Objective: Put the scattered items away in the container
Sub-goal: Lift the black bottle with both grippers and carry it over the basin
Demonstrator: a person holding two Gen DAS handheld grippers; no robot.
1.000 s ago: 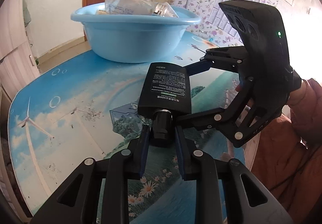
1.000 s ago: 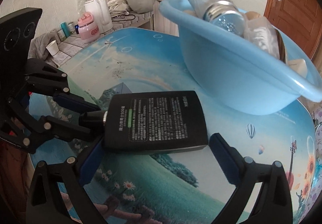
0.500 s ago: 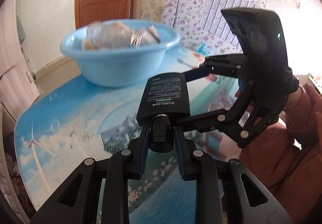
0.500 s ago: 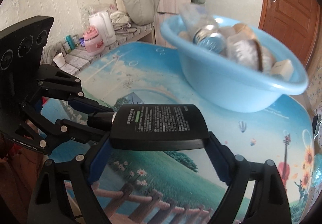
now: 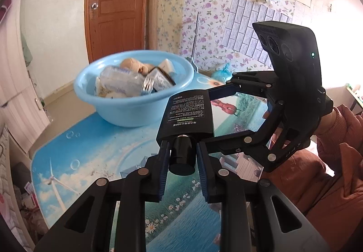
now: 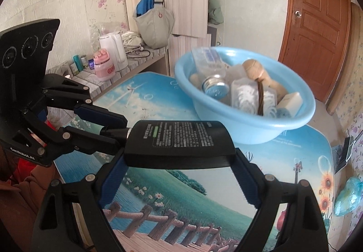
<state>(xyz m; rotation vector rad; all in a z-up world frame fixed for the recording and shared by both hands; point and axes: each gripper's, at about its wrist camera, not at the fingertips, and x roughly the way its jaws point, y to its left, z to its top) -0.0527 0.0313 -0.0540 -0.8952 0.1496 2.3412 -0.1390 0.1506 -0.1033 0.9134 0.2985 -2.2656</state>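
A flat black bottle (image 5: 189,113) with white print is held in the air above the table by both grippers. My left gripper (image 5: 182,150) is shut on its round black cap. My right gripper (image 6: 179,158) is shut on the sides of the bottle's body (image 6: 179,139). The light blue basin (image 5: 118,109) stands on the table beyond the bottle, holding a clear plastic bottle (image 5: 121,81), a wooden piece and several other items. It also shows in the right wrist view (image 6: 247,125).
The table (image 5: 90,152) has a printed landscape cover. A counter with a white kettle (image 6: 113,52) and a pink jar (image 6: 103,66) stands behind it. A brown door (image 5: 115,7) is behind the basin. A blue bag (image 6: 348,197) lies at the table's right edge.
Both grippers have lifted the black bottle up off the table. The basin now sits lower and farther in both views.
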